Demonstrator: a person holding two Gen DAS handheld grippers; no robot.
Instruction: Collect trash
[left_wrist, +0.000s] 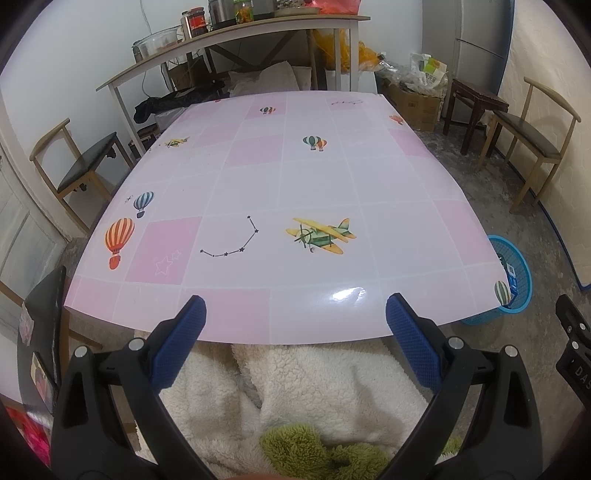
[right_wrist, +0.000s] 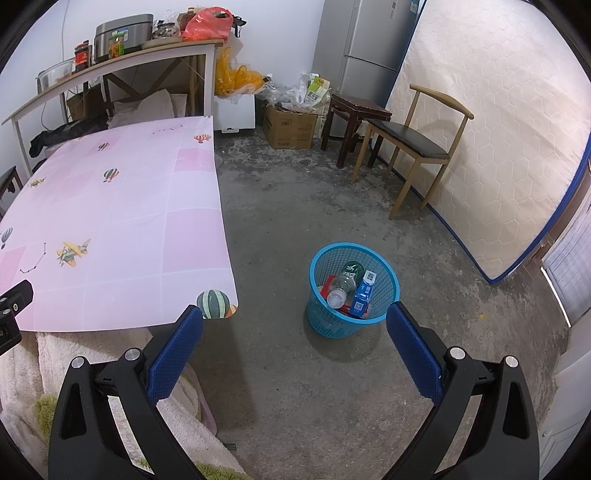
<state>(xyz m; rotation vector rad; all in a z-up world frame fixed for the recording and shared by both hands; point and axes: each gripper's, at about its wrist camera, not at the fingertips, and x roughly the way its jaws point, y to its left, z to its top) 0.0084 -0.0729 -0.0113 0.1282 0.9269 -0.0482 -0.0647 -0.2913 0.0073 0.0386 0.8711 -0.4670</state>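
Pink checked tablecloth (left_wrist: 280, 184) printed with balloons and aeroplanes covers the table ahead of me; nothing rests on the cloth in either view. Rough grey concrete floor (right_wrist: 295, 192) lies to the right of it.

My left gripper (left_wrist: 295, 317) hangs over the near table edge, its blue pads (left_wrist: 410, 343) spread wide with nothing between them. My right gripper (right_wrist: 294, 328) is likewise spread wide and empty, aimed at the floor beside the table corner.

Trash sits in the blue mesh basket (right_wrist: 384, 273), which stands upright on the floor, near the table's right corner. Inside, a clear plastic bottle (right_wrist: 341, 288) lies tilted, its long axis running from cap, low and toward me, up to the far rim. A blue carton (right_wrist: 364, 295) leans just beside it, on a similar slant. Red wrapping beneath them is mostly hidden; I cannot make out what it is. From the left wrist view, the table edge cuts off most of the basket.
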